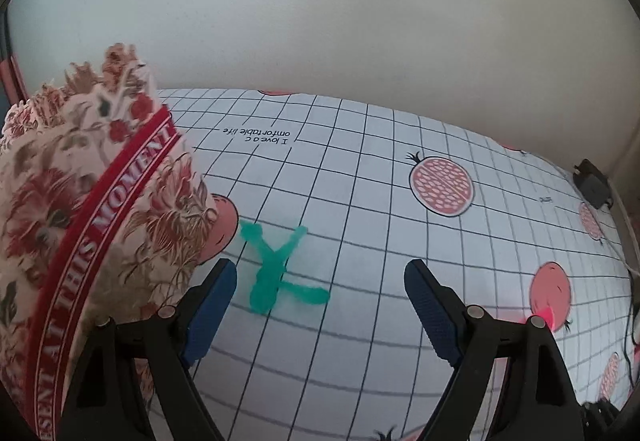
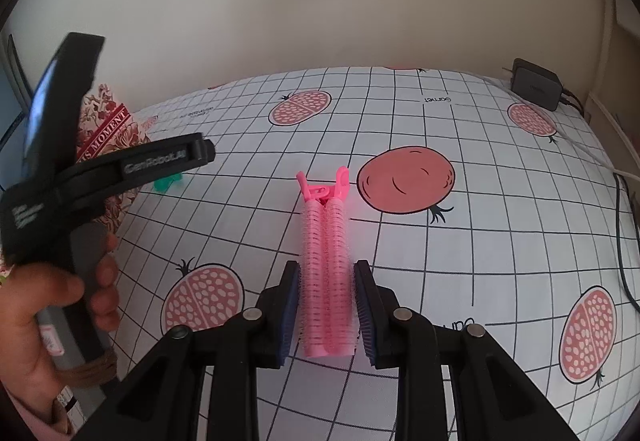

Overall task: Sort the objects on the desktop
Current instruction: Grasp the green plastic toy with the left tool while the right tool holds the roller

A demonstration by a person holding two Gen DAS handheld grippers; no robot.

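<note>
A green plastic hair clip (image 1: 280, 269) lies on the checked tablecloth (image 1: 360, 169), just ahead of my left gripper (image 1: 320, 281), nearer its left finger. My left gripper is open and empty. The clip also shows small in the right wrist view (image 2: 168, 183), partly hidden by the left gripper's body (image 2: 132, 169). A pink hair-roller clip (image 2: 326, 261) lies lengthwise between the fingers of my right gripper (image 2: 326, 281). The blue pads (image 2: 291, 305) stand close on both sides of the roller, at or very near touching it.
A floral box or bag printed "THIS MOMENT" (image 1: 80, 209) stands at the left, close to the left finger. A black power adapter (image 2: 534, 83) with cables sits at the far right edge. The person's hand (image 2: 52, 305) holds the left gripper's handle.
</note>
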